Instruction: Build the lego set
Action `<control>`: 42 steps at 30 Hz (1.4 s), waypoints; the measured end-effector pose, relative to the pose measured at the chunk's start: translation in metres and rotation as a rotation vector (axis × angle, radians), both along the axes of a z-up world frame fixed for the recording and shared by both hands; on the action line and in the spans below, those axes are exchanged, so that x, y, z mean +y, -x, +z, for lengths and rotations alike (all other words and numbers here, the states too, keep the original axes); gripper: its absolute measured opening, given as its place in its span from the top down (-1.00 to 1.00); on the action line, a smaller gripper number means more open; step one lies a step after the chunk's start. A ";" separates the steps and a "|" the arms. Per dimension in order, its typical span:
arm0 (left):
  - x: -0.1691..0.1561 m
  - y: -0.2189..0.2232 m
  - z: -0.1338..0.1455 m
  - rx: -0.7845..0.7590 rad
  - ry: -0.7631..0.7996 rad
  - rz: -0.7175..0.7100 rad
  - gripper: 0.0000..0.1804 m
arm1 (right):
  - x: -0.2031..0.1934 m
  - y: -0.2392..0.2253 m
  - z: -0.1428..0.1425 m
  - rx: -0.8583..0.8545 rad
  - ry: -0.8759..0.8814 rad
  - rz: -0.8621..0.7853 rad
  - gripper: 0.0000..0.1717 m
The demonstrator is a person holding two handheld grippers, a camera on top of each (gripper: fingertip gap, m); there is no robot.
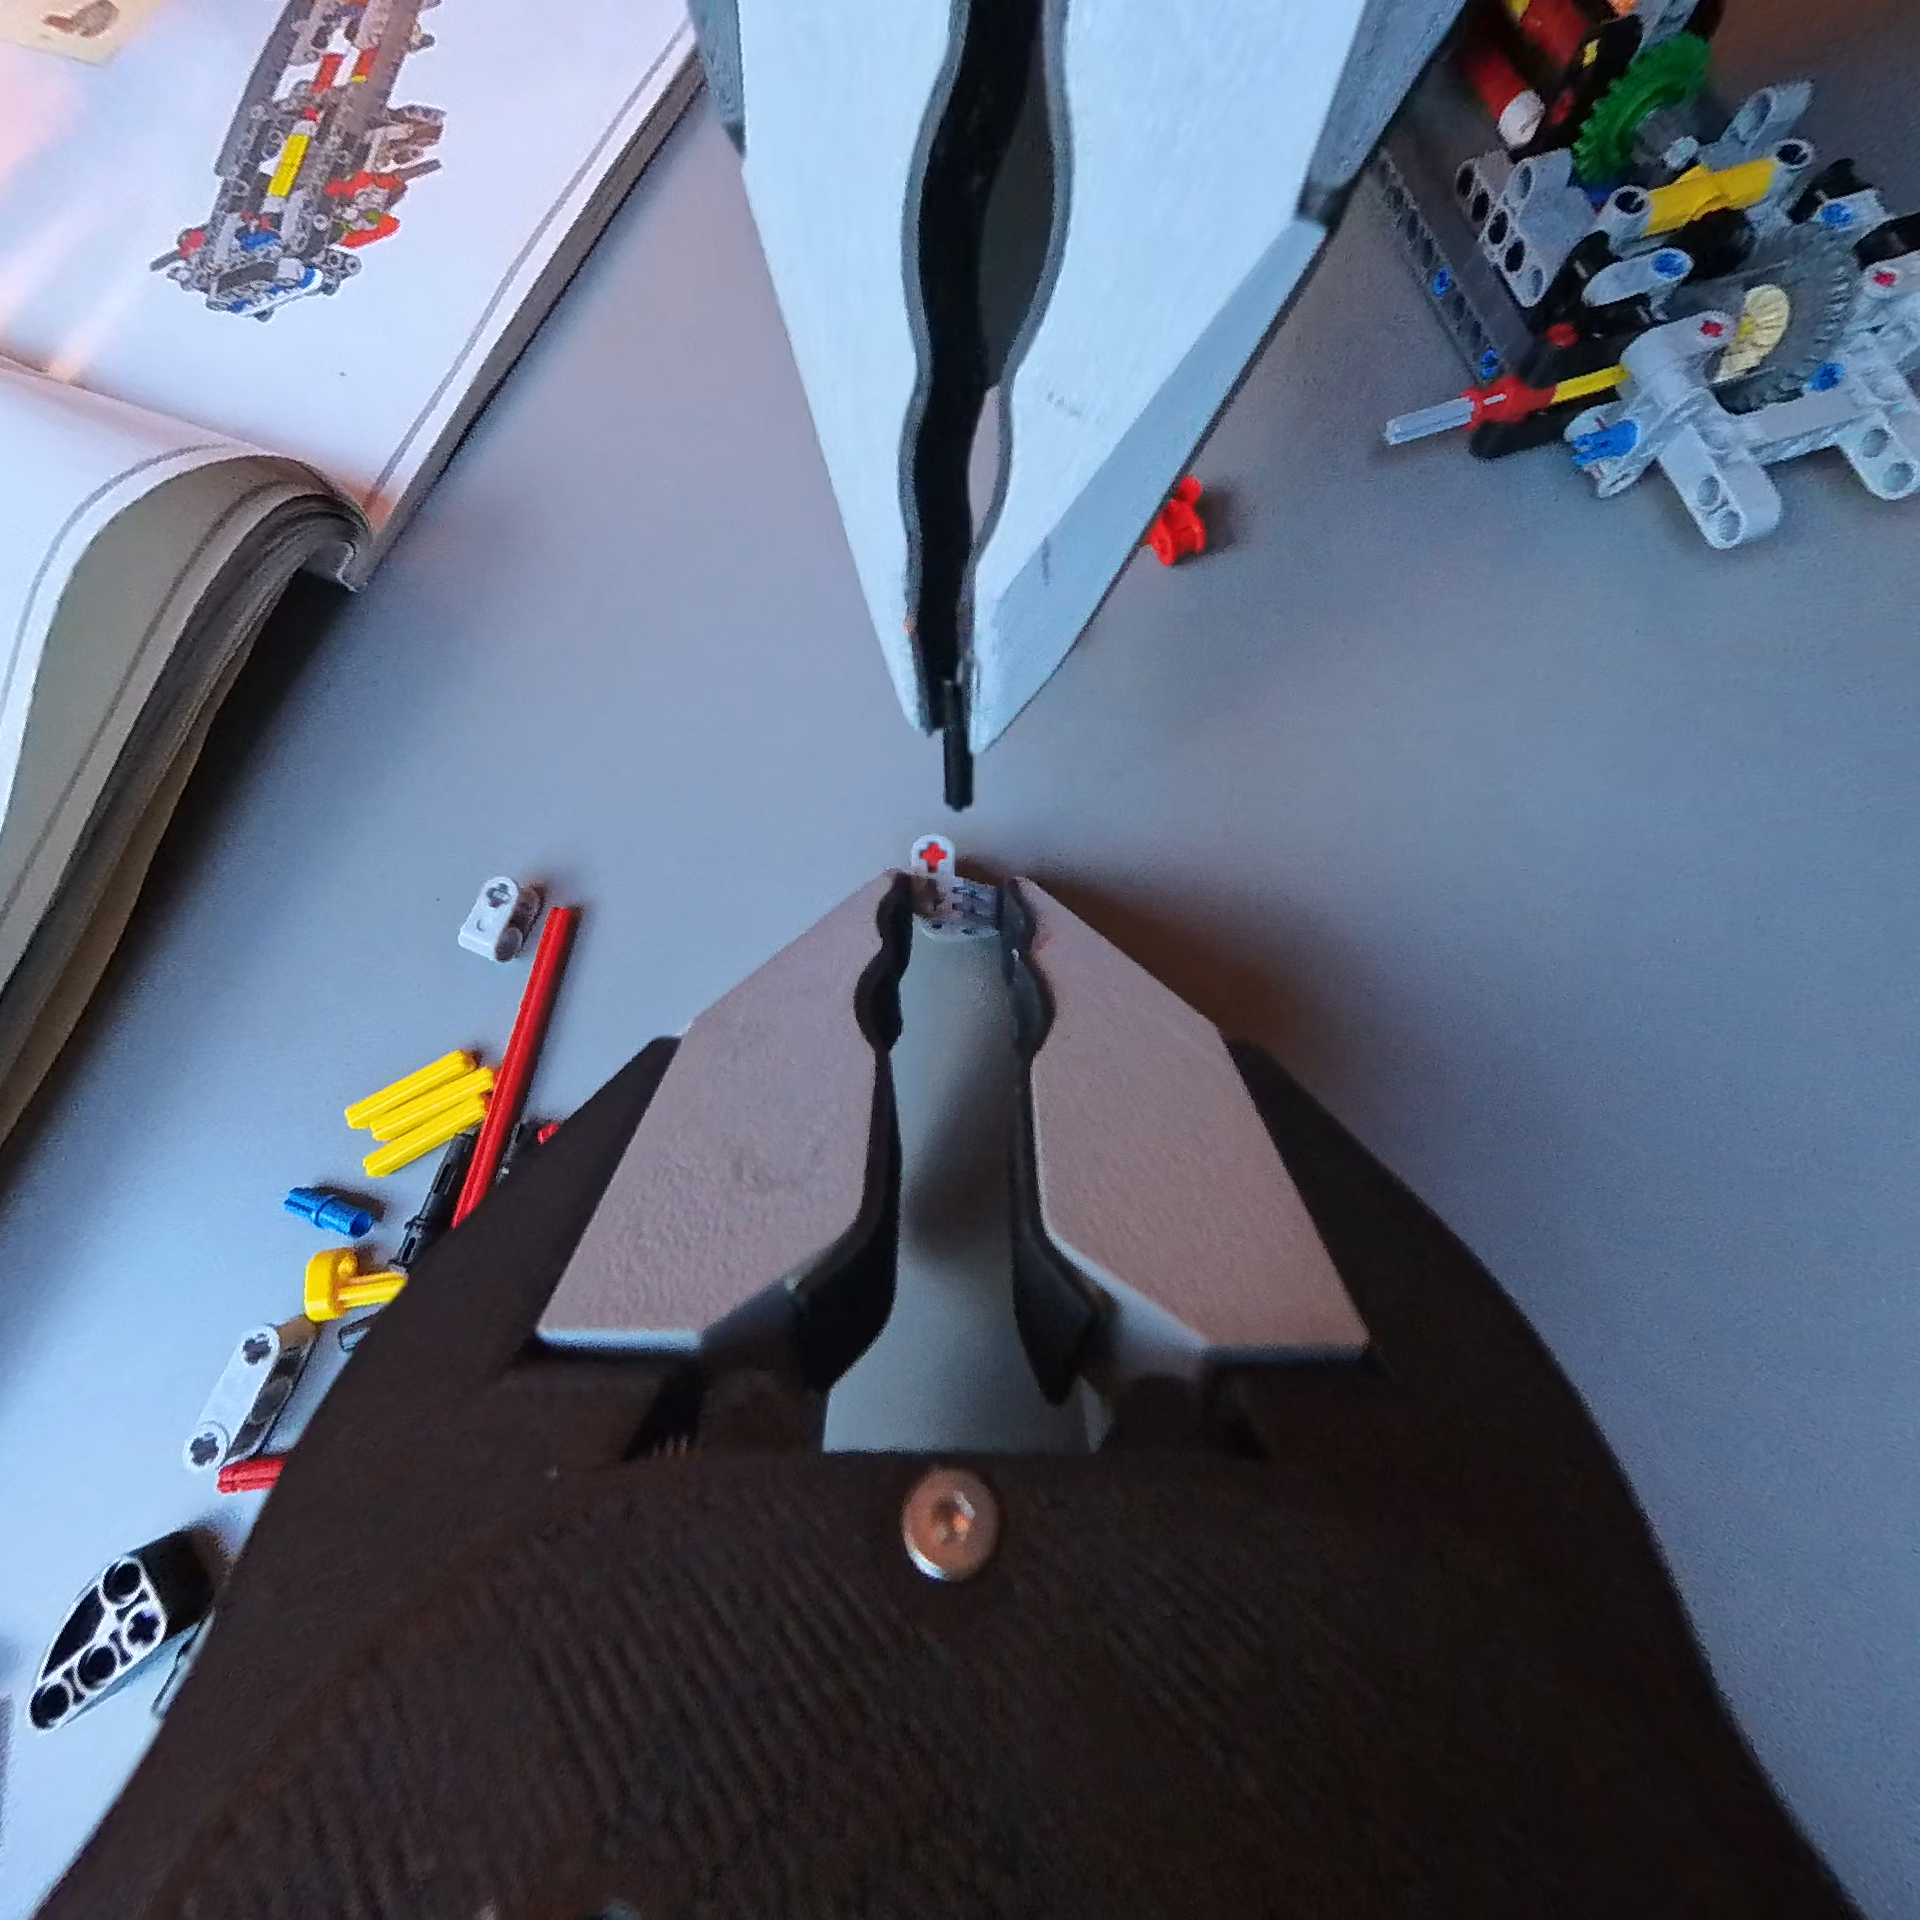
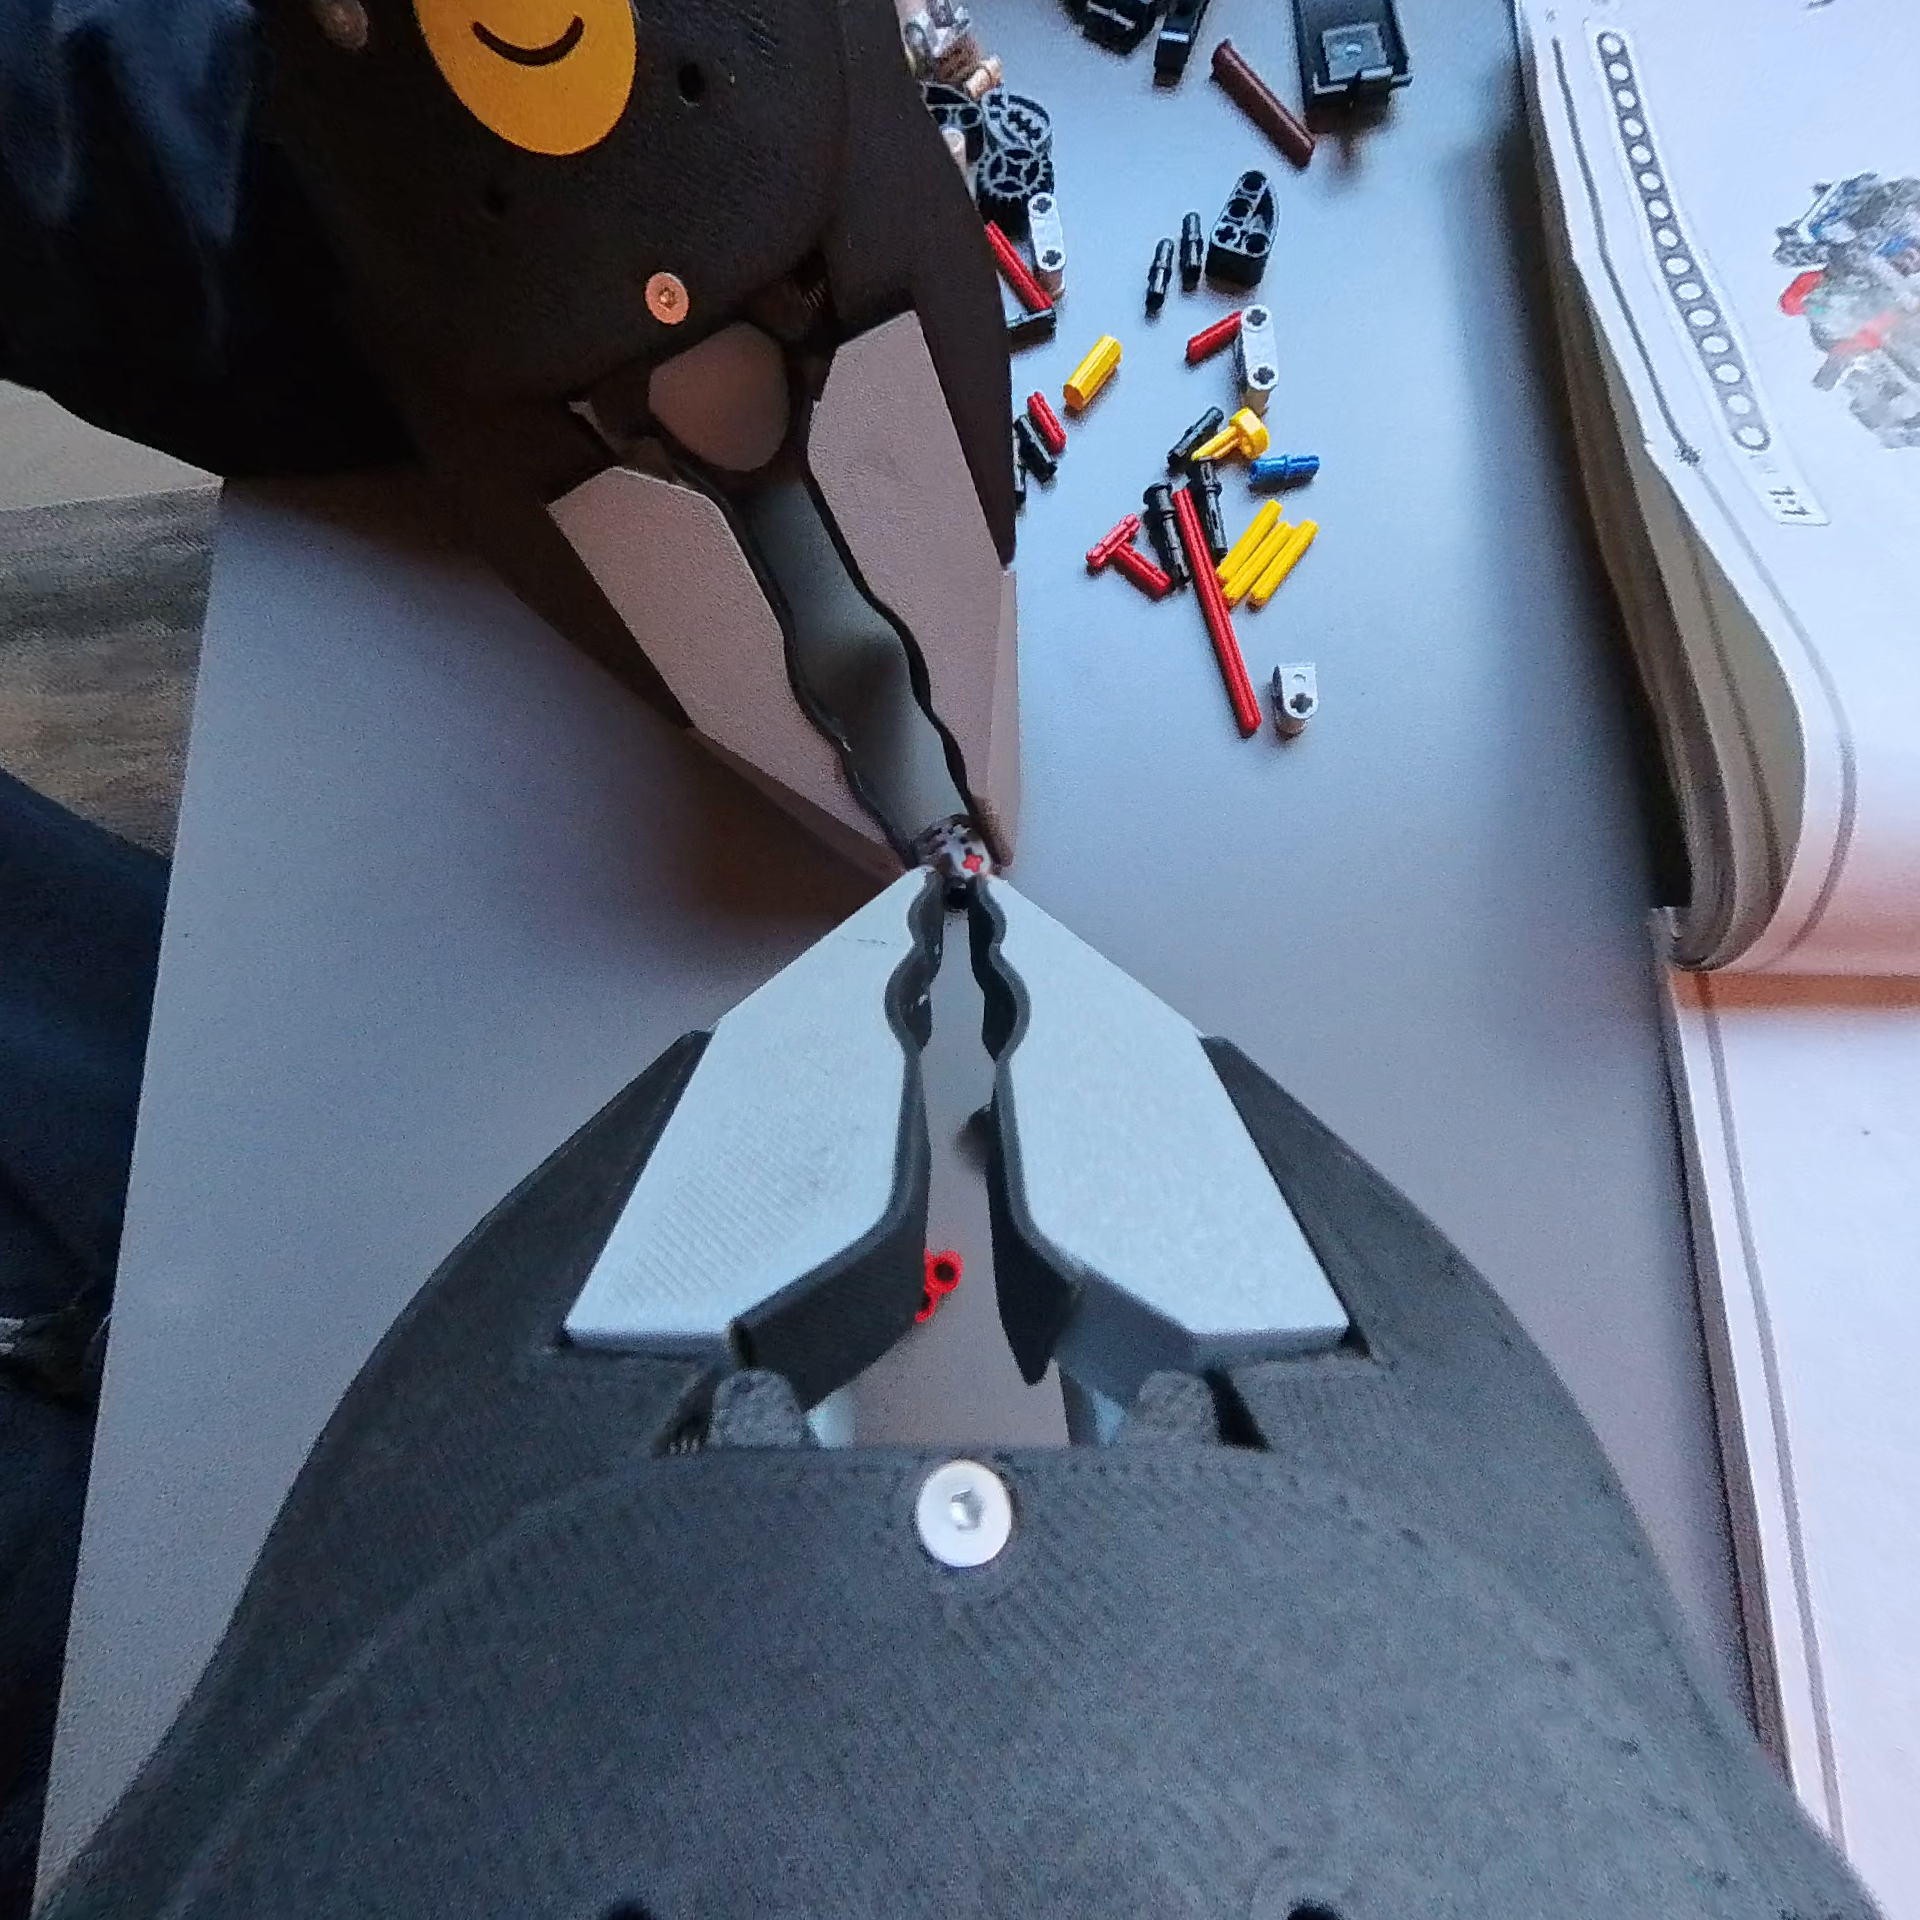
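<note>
My left gripper (image 1: pixel 951 891) is shut on a small light grey connector (image 1: pixel 958 906) with a red cross-shaped axle end (image 1: pixel 933 854) that pokes out past the fingertips. My right gripper (image 2: pixel 956 883) is shut on a short black pin (image 1: pixel 956 774), which sticks out of its tips and points at the connector's red end with a small gap between them. In the right wrist view the connector (image 2: pixel 961 847) sits in the left gripper's tips just beyond my own fingertips, and the pin (image 2: pixel 954 899) shows end-on. Both are held above the grey table (image 1: pixel 1455 831).
An open instruction booklet (image 1: pixel 312 312) lies left of the left gripper. Loose yellow, red, blue and black parts (image 1: pixel 416 1122) lie beside it. A partly built model (image 1: pixel 1683 281) stands at the far right. A small red piece (image 1: pixel 1179 520) lies on the table. My left and right fingertips are right by each other. The partly built model (image 1: pixel 1683 281) is about equally far from each gripper, around 15 cm.
</note>
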State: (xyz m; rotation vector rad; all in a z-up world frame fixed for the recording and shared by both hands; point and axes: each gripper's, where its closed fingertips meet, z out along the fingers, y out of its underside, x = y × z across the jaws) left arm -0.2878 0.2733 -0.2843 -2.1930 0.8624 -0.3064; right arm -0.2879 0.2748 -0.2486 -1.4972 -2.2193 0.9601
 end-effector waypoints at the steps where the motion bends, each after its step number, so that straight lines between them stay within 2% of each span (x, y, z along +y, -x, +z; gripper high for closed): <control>1: 0.000 0.000 0.000 -0.006 0.004 0.001 0.83 | 0.000 0.001 -0.001 -0.007 -0.002 -0.003 0.98; 13: 0.002 -0.001 -0.001 -0.043 0.036 0.033 0.84 | 0.001 0.006 -0.006 -0.069 0.032 -0.031 0.98; 34: 0.001 -0.002 -0.001 -0.070 0.058 0.032 0.84 | -0.001 0.006 -0.011 -0.110 -0.294 0.195 0.98; 42: 0.003 -0.003 0.000 -0.032 0.029 0.046 0.86 | 0.000 0.003 -0.011 -0.132 -0.341 0.264 0.98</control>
